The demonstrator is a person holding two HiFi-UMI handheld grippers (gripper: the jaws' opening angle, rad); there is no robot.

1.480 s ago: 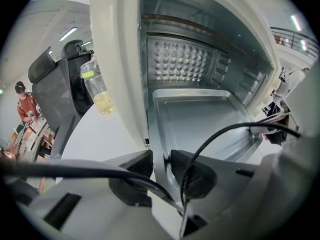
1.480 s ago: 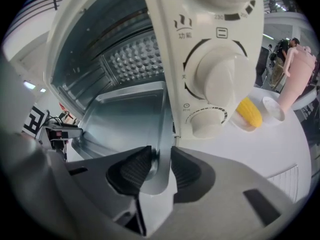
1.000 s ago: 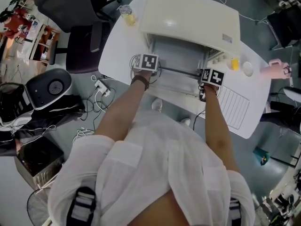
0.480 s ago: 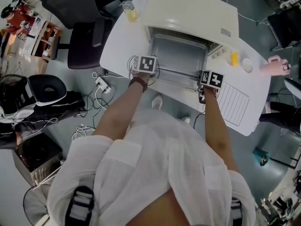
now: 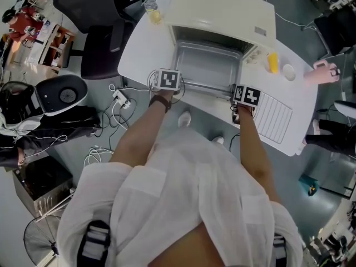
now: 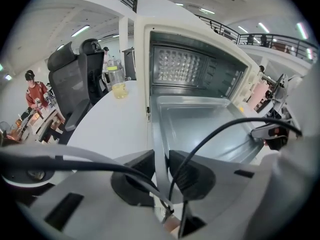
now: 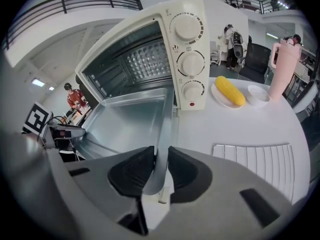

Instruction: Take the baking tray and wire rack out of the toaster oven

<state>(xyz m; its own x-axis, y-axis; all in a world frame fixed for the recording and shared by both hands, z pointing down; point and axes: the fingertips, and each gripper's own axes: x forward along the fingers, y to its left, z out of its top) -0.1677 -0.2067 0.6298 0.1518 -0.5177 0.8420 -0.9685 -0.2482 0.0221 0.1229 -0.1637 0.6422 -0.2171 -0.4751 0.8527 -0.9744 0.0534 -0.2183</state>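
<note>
The metal baking tray [image 5: 208, 65] sticks halfway out of the open cream toaster oven [image 5: 222, 13], level above the white table [image 5: 139, 49]. My left gripper [image 5: 169, 80] is shut on the tray's left rim, which is pinched between the dark pads [image 6: 161, 166]. My right gripper [image 5: 246, 95] is shut on the right rim [image 7: 160, 166] in the same way. The tray [image 6: 200, 129] looks empty in both gripper views [image 7: 125, 121]. The wire rack [image 5: 275, 115] lies flat on the table to the right of the oven [image 7: 255, 159].
A corn cob [image 7: 230, 90] on a plate, a small white dish [image 5: 288, 71] and a pink tumbler [image 7: 281, 66] stand right of the oven. A bottle of yellow liquid [image 6: 116, 81] stands at its left. An office chair [image 5: 105, 43] is beside the table.
Both grippers have drawn back toward the person, and the tray has slid further out of the oven with them. The grip on each rim is unchanged.
</note>
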